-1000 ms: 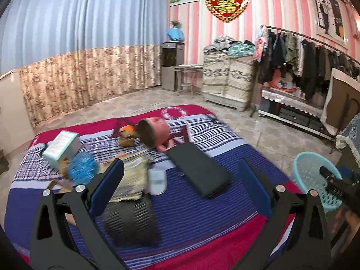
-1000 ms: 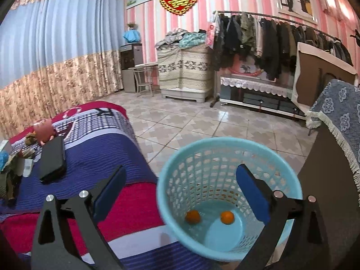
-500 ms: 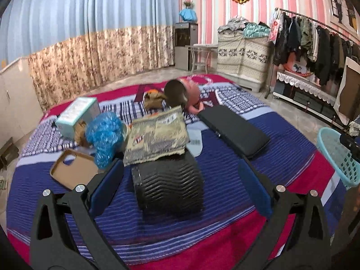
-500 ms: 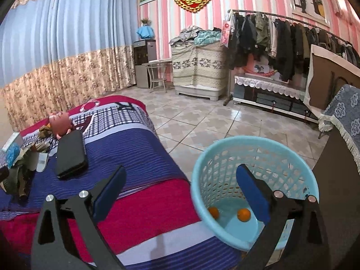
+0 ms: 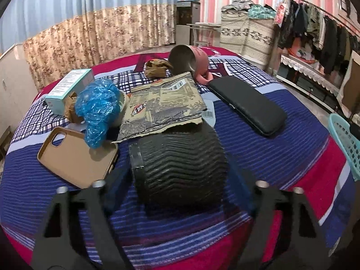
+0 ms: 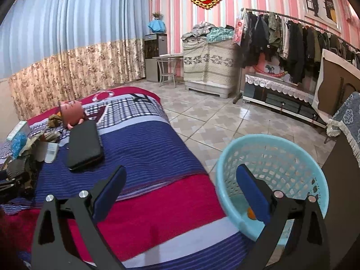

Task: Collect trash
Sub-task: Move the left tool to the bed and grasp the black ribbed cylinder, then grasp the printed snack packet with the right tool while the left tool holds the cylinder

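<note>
**Left hand-held gripper closing in on the black corrugated roll; most trash not yet binned**

Nearest: left hand-held gripper (image 5: 180, 180), jaws spread wide and holding nothing, one finger on each side of the black corrugated roll (image 5: 180, 164) on the bed (image 5: 281, 157). Whether the pads touch it, cannot tell. The roll lies on its side, long axis roughly left–right, one cut end facing left.

Right hand-held gripper (image 6: 180, 193) is likewise wide open and empty, hovering over the near right bed corner beside the blue basket (image 6: 270, 162).

Progress, judged: early. The basket holds one orange item (image 6: 250, 212) as far as can be seen. Left to collect on the bed, near to far: the roll, the torn snack packet (image 5: 162, 108) resting partly on it with its long axis running left–right, the crumpled blue plastic (image 5: 99, 108), the brown wad (image 5: 155, 68). The phone case (image 5: 76, 157), black wallet (image 5: 247, 105), box (image 5: 72, 85) and pink cup (image 5: 193, 60) probably stay.
</note>
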Available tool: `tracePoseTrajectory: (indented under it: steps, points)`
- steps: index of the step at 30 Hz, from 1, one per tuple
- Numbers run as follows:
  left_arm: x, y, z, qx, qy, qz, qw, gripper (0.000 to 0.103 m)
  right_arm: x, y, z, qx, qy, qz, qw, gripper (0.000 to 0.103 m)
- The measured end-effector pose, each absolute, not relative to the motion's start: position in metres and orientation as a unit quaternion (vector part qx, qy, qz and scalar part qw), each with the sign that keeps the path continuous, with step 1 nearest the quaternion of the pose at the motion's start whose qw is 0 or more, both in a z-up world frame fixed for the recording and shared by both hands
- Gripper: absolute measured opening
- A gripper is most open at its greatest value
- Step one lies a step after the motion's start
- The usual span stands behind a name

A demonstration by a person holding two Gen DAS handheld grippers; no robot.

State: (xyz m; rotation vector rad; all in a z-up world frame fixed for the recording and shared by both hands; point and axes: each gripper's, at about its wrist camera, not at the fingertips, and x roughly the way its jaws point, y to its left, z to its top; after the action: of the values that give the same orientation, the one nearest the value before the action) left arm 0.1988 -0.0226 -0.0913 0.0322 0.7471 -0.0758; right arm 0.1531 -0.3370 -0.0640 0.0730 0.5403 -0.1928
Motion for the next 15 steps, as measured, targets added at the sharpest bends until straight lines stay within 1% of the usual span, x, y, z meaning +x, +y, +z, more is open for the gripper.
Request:
tracePoseTrajectory:
  steps: [5, 15]
  points:
    - [0.186, -0.009, -0.082, 0.018, 0.355, -0.033, 0.934, 0.072, 0.158, -0.309, -0.059, 0.025, 0.268, -0.061, 0.961, 0.096]
    - [0.138, 0.057, -0.052, 0.014, 0.334, -0.021, 0.942, 0.072, 0.188, -0.224, -0.053, -0.024, 0.294, 0.027, 0.955, 0.096]
